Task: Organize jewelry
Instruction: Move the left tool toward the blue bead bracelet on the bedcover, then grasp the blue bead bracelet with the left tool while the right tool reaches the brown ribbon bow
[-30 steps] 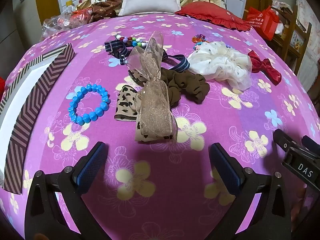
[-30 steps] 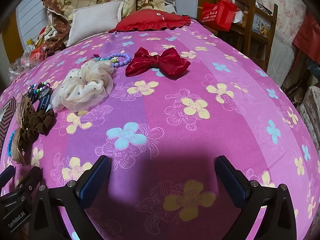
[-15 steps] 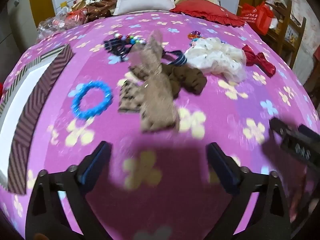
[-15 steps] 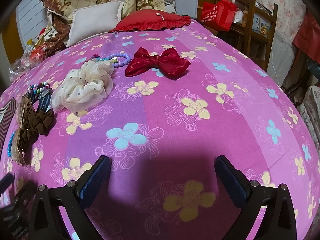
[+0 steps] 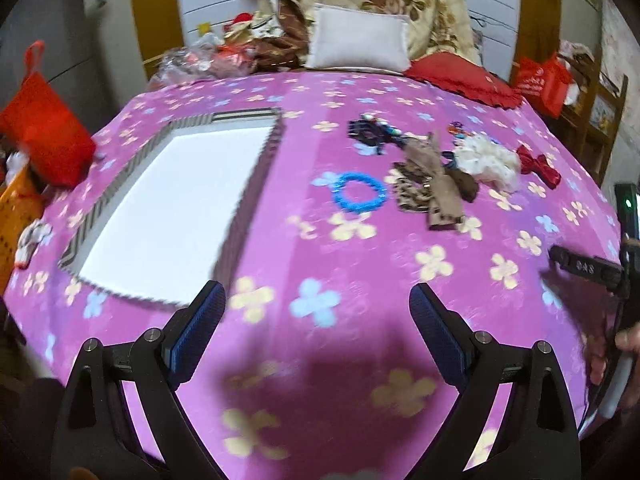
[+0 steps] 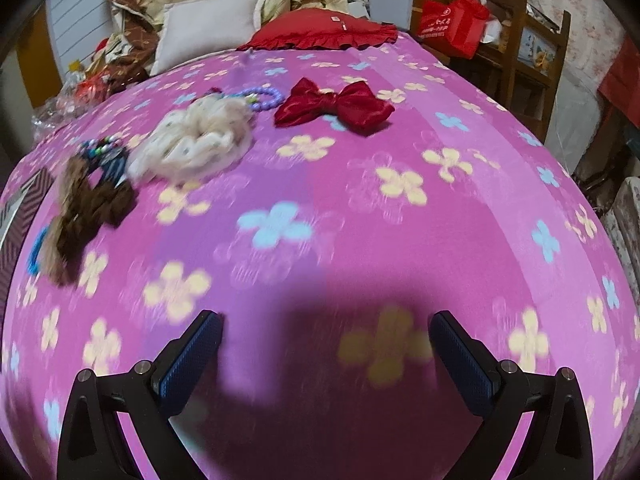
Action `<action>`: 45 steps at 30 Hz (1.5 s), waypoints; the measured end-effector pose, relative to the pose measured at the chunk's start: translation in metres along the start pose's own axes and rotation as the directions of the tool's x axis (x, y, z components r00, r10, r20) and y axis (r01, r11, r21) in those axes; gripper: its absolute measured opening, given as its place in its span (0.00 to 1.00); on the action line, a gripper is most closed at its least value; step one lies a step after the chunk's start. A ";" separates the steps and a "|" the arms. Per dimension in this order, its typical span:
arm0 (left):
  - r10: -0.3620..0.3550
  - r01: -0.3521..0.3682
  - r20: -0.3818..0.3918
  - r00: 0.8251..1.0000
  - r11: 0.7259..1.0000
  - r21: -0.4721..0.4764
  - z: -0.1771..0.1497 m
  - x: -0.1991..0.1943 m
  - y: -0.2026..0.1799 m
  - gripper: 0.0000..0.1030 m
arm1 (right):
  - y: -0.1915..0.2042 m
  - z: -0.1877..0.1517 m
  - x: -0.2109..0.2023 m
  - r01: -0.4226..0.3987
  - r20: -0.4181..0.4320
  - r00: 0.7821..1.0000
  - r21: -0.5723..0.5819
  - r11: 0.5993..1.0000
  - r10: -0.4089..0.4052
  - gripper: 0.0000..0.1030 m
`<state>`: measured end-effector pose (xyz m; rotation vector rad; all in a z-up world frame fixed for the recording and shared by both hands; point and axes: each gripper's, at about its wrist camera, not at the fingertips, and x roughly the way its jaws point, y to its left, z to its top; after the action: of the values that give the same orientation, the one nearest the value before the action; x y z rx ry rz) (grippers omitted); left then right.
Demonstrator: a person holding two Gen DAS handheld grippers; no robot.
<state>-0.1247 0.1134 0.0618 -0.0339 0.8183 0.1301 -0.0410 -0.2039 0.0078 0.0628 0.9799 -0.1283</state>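
Jewelry and hair accessories clustered on the bed's pink flowered sheet (image 5: 360, 304), none grasped. Blue bead bracelet (image 5: 359, 192) lying flat, just left of the tan ribbon bow (image 5: 440, 188) and leopard-print piece (image 5: 408, 196); brown scrunchie (image 5: 466, 184) touching the bow's right side. Cream dotted scrunchie (image 6: 192, 144) beside that, purple bead bracelet (image 6: 264, 98) touching its far edge, red satin bow (image 6: 336, 106) just right of it, apart from the rest. Dark striped band with multicolour beads (image 5: 372, 130) at far side of cluster; details blurred. Open box (image 5: 172, 204) with chevron-patterned rim and white interior well left of the bracelet, nothing visible inside. Left hand-held gripper (image 5: 316, 336) released, jaws wide apart, above bare sheet near the box's near corner. Right hand-held gripper (image 6: 326, 354) likewise released, wide apart, over bare sheet, well short of the accessories. Pillows (image 6: 208, 28) and red cushion (image 6: 320, 32) at the head of the bed.
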 end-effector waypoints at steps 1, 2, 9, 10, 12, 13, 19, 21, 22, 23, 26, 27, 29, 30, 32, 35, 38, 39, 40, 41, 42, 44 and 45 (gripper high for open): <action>0.005 -0.005 0.001 1.000 1.000 -0.003 -0.002 -0.001 0.005 0.91 | 0.002 -0.007 -0.005 0.002 0.000 1.000 -0.001 1.000 -0.002 1.00; 0.013 -0.013 -0.001 1.000 1.000 -0.005 -0.004 -0.002 0.009 0.91 | 0.003 -0.009 -0.005 0.005 0.001 1.000 0.000 1.000 -0.005 1.00; 0.009 -0.010 -0.014 1.000 1.000 -0.024 -0.010 -0.004 0.032 0.90 | 0.025 -0.031 -0.047 0.093 0.146 0.985 -0.039 0.995 -0.087 0.89; 0.001 -0.002 -0.023 1.000 1.000 -0.015 -0.009 -0.003 0.032 0.84 | 0.026 -0.030 -0.052 0.074 0.158 0.985 -0.030 0.997 -0.068 0.88; -0.019 0.019 -0.053 0.998 1.000 -0.006 -0.007 0.001 0.033 0.75 | 0.030 -0.028 -0.060 0.005 0.174 0.985 -0.013 1.000 -0.003 0.88; -0.032 0.032 -0.060 0.998 0.999 -0.007 -0.006 0.002 0.034 0.70 | 0.031 -0.025 -0.062 -0.017 0.172 0.985 -0.013 1.000 0.019 0.88; -0.079 0.079 -0.052 0.996 0.997 0.009 0.001 0.000 0.032 0.66 | 0.050 -0.021 -0.066 -0.071 0.179 0.981 -0.040 0.997 0.077 0.88; -0.091 0.092 -0.056 0.994 0.996 0.021 0.006 0.002 0.029 0.66 | 0.055 -0.018 -0.065 -0.070 0.206 0.976 -0.044 0.997 0.078 0.88; -0.099 0.100 -0.058 0.993 0.995 0.027 0.010 0.004 0.026 0.66 | 0.057 -0.016 -0.066 -0.071 0.228 0.970 -0.045 0.996 0.080 0.87; -0.105 0.107 -0.060 0.993 0.994 0.033 0.014 0.005 0.024 0.66 | 0.057 -0.013 -0.066 -0.073 0.250 0.965 -0.047 0.996 0.082 0.86; -0.110 0.113 -0.070 0.992 0.993 0.040 0.030 0.016 0.017 0.66 | 0.063 -0.001 -0.064 -0.080 0.324 0.941 -0.058 0.995 0.094 0.85; -0.114 0.117 -0.078 0.990 0.992 0.036 0.037 0.022 0.015 0.66 | 0.063 0.003 -0.063 -0.086 0.329 0.939 -0.061 0.994 0.101 0.85; -0.135 0.137 -0.100 0.986 0.991 0.014 0.052 0.036 0.011 0.66 | 0.066 0.012 -0.055 -0.100 0.325 0.939 -0.062 0.993 0.115 0.85; -0.144 0.145 -0.113 0.983 0.989 0.001 0.062 0.046 0.008 0.66 | 0.066 0.014 -0.051 -0.110 0.320 0.940 -0.057 0.992 0.123 0.85; -0.156 0.157 -0.128 0.979 0.988 -0.006 0.075 0.062 0.001 0.66 | 0.062 0.014 -0.044 -0.139 0.308 0.940 -0.053 0.989 0.149 0.85; -0.169 0.172 -0.154 0.973 0.985 0.007 0.089 0.085 -0.010 0.66 | 0.057 0.009 -0.038 -0.186 0.293 0.935 -0.067 0.980 0.198 0.85; -0.168 0.175 -0.183 0.969 0.984 0.022 0.097 0.113 -0.019 0.58 | 0.055 0.007 -0.034 -0.238 0.279 0.927 -0.084 0.968 0.253 0.85; -0.166 0.174 -0.200 0.966 0.984 0.022 0.098 0.123 -0.020 0.55 | 0.055 0.007 -0.033 -0.258 0.273 0.923 -0.085 0.962 0.272 0.85; -0.171 0.178 -0.225 0.959 0.984 0.014 0.099 0.134 -0.020 0.52 | 0.056 0.006 -0.032 -0.271 0.267 0.921 -0.086 0.959 0.284 0.85; -0.182 0.187 -0.248 0.951 0.982 -0.002 0.099 0.144 -0.018 0.45 | 0.057 0.005 -0.030 -0.280 0.260 0.920 -0.089 0.956 0.294 0.85; -0.197 0.199 -0.266 0.944 0.980 -0.018 0.099 0.152 -0.016 0.41 | 0.058 0.005 -0.029 -0.285 0.250 0.921 -0.094 0.954 0.300 0.85; -0.211 0.212 -0.256 0.943 0.977 -0.026 0.100 0.155 -0.013 0.39 | 0.060 0.005 -0.028 -0.296 0.246 0.918 -0.099 0.950 0.311 0.85; -0.212 0.214 -0.255 0.944 0.977 -0.021 0.101 0.156 -0.013 0.39 | 0.060 0.005 -0.029 -0.297 0.246 0.917 -0.100 0.950 0.313 0.85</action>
<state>0.0559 0.1250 0.0168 -0.1350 1.0675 -0.0837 -0.0444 -0.1428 0.0339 0.1392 0.7006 0.1784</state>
